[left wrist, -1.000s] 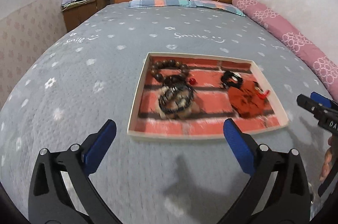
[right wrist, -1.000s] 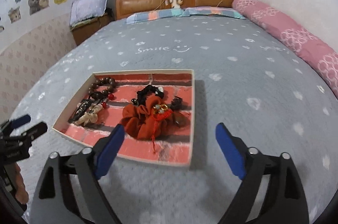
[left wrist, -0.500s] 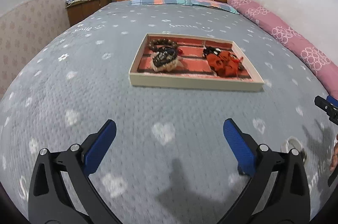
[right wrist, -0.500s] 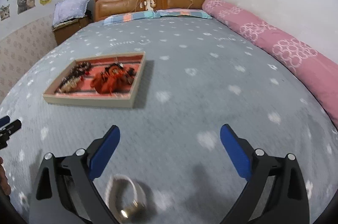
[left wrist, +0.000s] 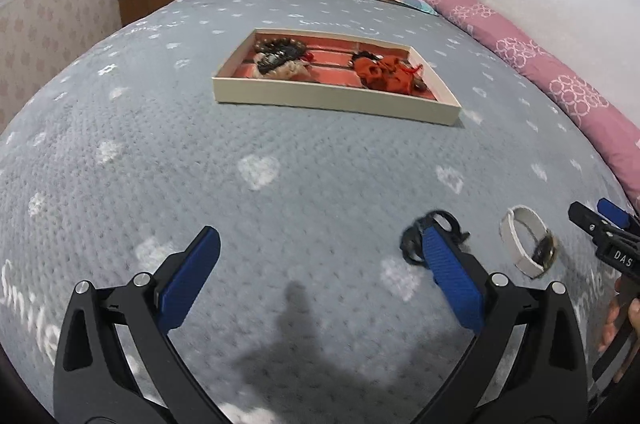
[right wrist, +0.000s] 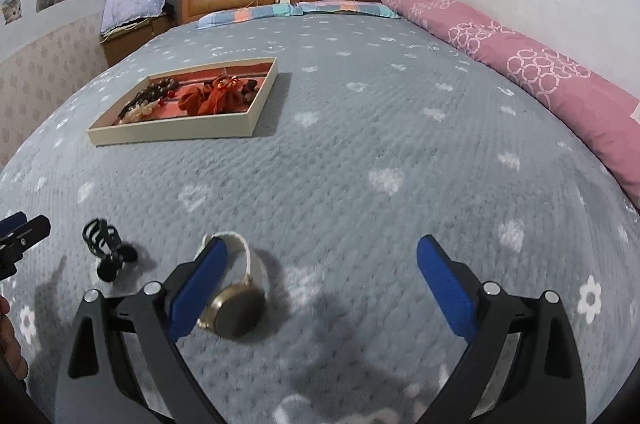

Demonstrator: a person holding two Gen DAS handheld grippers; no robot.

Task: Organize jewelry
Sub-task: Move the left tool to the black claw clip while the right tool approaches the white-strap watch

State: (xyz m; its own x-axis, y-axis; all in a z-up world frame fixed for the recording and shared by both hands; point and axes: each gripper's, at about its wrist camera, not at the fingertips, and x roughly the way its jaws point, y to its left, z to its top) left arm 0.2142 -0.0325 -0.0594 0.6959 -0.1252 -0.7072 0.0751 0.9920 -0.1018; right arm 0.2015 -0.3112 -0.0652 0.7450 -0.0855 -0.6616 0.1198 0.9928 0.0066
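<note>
1 watch (right wrist: 236, 304) on edge, dial toward right tongs (right wrist: 320, 288)

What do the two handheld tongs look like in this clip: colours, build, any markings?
The left tongs and right tongs match: black angular frames with triangular cut-outs, silver pivot screws and ribbed blue pads. The right tongs carry a white "DAS" label, seen from the left camera. No cables or sleeves visible.

White-strapped watch (right wrist: 234, 298) beside black hair clip (right wrist: 105, 248)

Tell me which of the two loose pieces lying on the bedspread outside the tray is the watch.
The watch is the one with the pale band and round gold-rimmed face, beside the right gripper; the other loose piece is a black hair clip.
</note>
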